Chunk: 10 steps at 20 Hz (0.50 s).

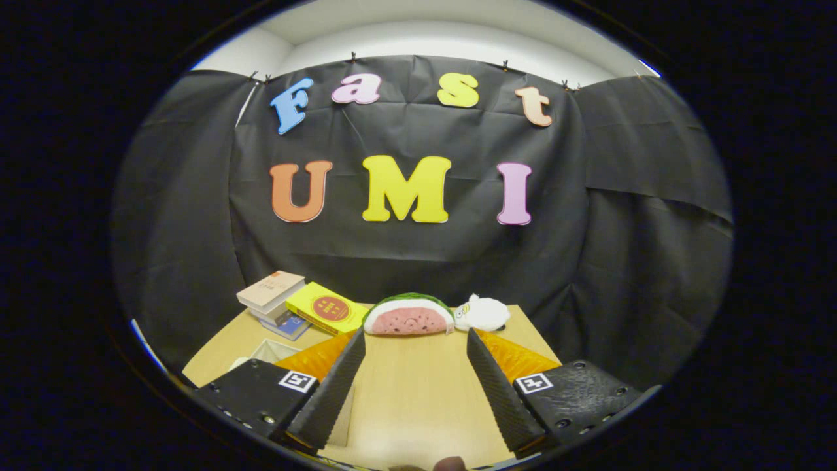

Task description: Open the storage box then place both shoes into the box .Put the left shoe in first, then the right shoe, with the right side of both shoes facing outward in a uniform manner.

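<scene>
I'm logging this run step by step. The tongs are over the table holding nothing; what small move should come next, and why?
Probably swing the tongs toward the pale box peeking beside one finger. The tongs stand open and empty, with bare table between them; ahead lie a watermelon-slice plush, a white plush and books. I can't make out any shoes yet.

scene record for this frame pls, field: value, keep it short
surface: wooden table
gripper: hand-held gripper, fingers open, nothing between them
beyond fingers: watermelon-slice plush, white plush just beside it
far corner: yellow book leaning by a book stack
near one finger: pale box edge, partly hidden, cannot tell if open
shoes: cannot tell
task state: no grasp yet
</scene>
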Tool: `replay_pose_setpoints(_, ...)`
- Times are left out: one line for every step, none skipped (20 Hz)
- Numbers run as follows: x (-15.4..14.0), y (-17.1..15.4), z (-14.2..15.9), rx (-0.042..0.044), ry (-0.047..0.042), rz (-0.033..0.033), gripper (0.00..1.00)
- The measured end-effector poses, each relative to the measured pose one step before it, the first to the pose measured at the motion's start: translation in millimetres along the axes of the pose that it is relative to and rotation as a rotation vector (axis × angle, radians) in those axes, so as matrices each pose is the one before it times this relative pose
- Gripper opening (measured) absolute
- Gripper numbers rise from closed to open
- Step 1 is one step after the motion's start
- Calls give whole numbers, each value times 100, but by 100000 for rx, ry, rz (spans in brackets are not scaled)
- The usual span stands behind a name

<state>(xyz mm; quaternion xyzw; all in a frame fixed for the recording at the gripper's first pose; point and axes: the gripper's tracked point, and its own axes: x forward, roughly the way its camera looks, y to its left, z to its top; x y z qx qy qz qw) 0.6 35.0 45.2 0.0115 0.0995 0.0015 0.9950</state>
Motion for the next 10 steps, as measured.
replay_pose_setpoints(18,234,-72,685,-258,-382,95)
replay_pose_setpoints(-10,295,-80,998,192,-6,95)
replay_pose_setpoints(-102,512,-305,966,492,260,95)
replay_pose_setpoints(-120,386,-27,549,-75,243,95)
replay_pose_setpoints(79,161,-81,-495,-415,-747,95)
replay_pose_setpoints(7,162,122,-1031,-1064,-658,95)
replay_pose_setpoints(-21,426,-174,-698,-381,-296,95)
replay_pose_setpoints(-114,449,-247,-19,230,198,95)
replay_pose_setpoints(-19,376,-284,202,441,150,95)
replay_pose_setpoints(-32,272,-67,26,125,50,95)
